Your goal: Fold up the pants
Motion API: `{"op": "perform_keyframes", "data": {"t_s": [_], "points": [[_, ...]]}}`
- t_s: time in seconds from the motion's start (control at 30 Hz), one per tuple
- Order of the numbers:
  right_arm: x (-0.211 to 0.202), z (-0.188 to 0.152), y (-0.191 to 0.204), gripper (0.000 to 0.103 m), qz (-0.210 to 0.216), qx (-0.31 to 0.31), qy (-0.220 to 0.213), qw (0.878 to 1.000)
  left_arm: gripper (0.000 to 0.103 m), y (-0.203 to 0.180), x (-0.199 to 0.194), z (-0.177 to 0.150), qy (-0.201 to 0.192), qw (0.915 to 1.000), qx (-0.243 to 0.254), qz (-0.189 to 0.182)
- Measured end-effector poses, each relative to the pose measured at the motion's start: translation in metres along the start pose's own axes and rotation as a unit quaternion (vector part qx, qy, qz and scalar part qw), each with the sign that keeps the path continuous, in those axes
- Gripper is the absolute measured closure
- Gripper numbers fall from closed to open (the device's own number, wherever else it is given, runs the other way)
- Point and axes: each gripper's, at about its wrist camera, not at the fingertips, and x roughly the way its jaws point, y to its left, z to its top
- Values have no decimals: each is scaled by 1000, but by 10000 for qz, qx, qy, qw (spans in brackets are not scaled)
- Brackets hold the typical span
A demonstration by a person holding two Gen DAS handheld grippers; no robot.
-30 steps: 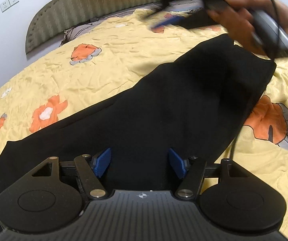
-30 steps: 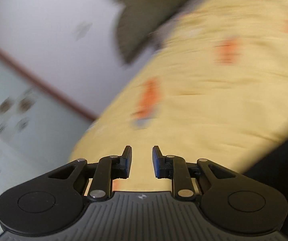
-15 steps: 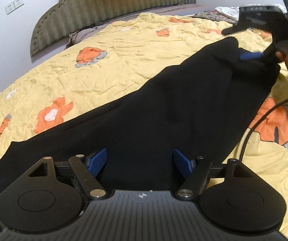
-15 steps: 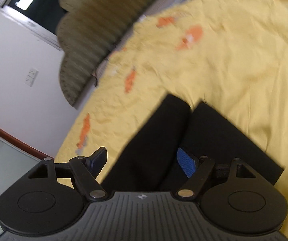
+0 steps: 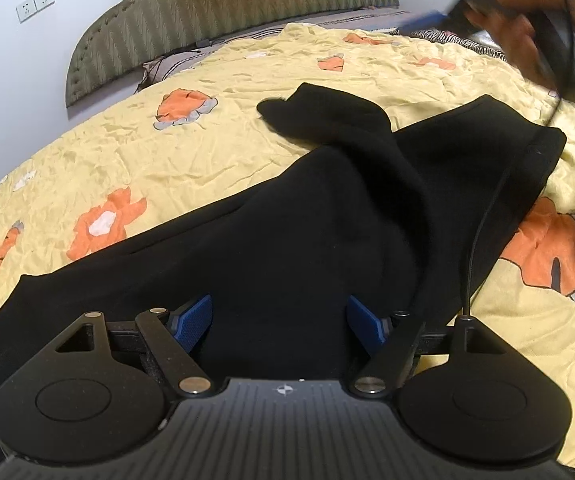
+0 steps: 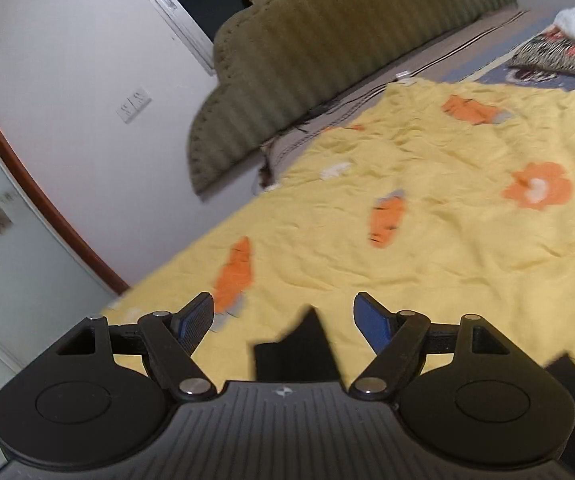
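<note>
Black pants [image 5: 287,220] lie stretched across the yellow flowered bedspread [image 5: 167,160]. At their far end a flap of cloth [image 5: 319,112] sticks out to the left, and a wide hem [image 5: 527,152] lies to the right. My left gripper [image 5: 279,322] hovers low over the near part, open, with cloth lying under the gap and the pads clear of it. My right gripper [image 6: 283,320] is open and holds nothing; a black tip of the pants [image 6: 303,348] shows below it. In the left wrist view it is a blur in a person's hand [image 5: 527,12] at the top right.
An olive padded headboard [image 5: 227,12] and a white wall with sockets [image 5: 35,2] close the far side. A black cable [image 5: 483,232] hangs across the pants' right part. Striped bedding [image 6: 559,56] lies far right. A brown-framed door [image 6: 15,240] stands left of the bed.
The right gripper opened wide, dipped to the pants' far end, then lifted away to the upper right. A flap now sticks out left there. The left gripper stayed put, its jaws slightly wider.
</note>
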Motion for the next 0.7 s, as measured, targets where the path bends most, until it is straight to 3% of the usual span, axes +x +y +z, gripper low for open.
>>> {"op": "perform_keyframes", "data": {"t_s": [0.13, 0.27, 0.43, 0.57, 0.67, 0.7], "points": [[15, -21, -5, 26, 143, -179, 471, 9986, 21, -2, 0, -1, -44, 9999, 74, 67], [42, -21, 19, 26, 561, -565, 809, 9935, 19, 0, 1, -1, -29, 10000, 20, 54], [99, -17, 20, 29, 442, -290, 1460, 9879, 17, 0, 2, 0, -23, 10000, 26, 65], [126, -23, -4, 42, 584, 429, 1827, 9805, 16, 0, 2, 0, -49, 10000, 52, 56], [135, -30, -10, 62, 677, 690, 1942, 9762, 16, 1, 3, 0, -73, 10000, 34, 33], [136, -30, -11, 76, 678, 739, 1927, 9761, 16, 1, 3, 0, -74, 10000, 26, 26]]}}
